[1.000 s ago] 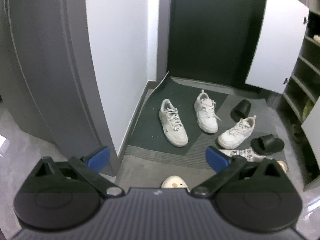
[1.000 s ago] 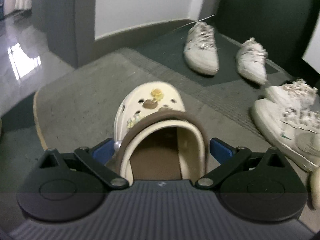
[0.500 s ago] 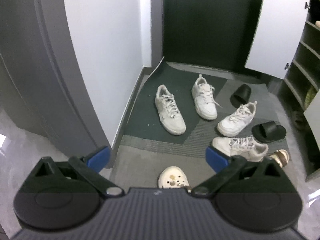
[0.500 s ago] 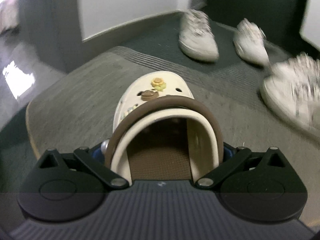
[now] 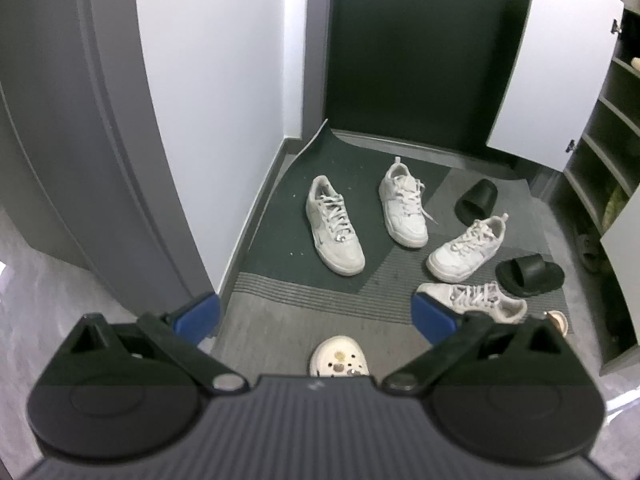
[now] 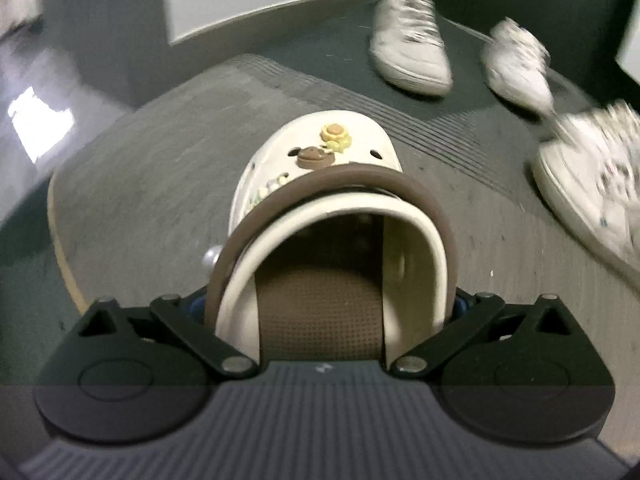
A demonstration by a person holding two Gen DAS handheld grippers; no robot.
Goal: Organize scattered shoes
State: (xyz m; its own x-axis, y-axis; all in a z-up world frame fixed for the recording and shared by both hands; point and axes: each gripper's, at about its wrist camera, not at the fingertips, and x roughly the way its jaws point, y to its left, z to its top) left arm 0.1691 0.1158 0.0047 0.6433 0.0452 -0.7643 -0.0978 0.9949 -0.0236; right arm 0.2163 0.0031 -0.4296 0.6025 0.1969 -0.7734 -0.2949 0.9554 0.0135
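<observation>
A cream clog (image 6: 320,216) with a brown strap and small charms lies on the grey mat, toe pointing away. My right gripper (image 6: 332,306) is shut on the clog's heel end, its blue pads mostly hidden behind the sides. The clog's toe also shows in the left wrist view (image 5: 339,357). My left gripper (image 5: 316,314) is open and empty, held high above the entry floor. Several white sneakers lie scattered on the mat: two on the dark part (image 5: 334,226) (image 5: 402,200), two further right (image 5: 466,250) (image 5: 472,300).
Two black slides (image 5: 476,202) (image 5: 528,274) lie right of the sneakers. A second cream clog (image 5: 557,321) peeks out at the right. A shoe cabinet (image 5: 600,152) with an open white door (image 5: 556,64) stands on the right. A wall corner (image 5: 168,120) stands on the left.
My right gripper has moved forward around the clog's heel and closed on it. The left gripper has risen and pulled back, showing more of the floor.
</observation>
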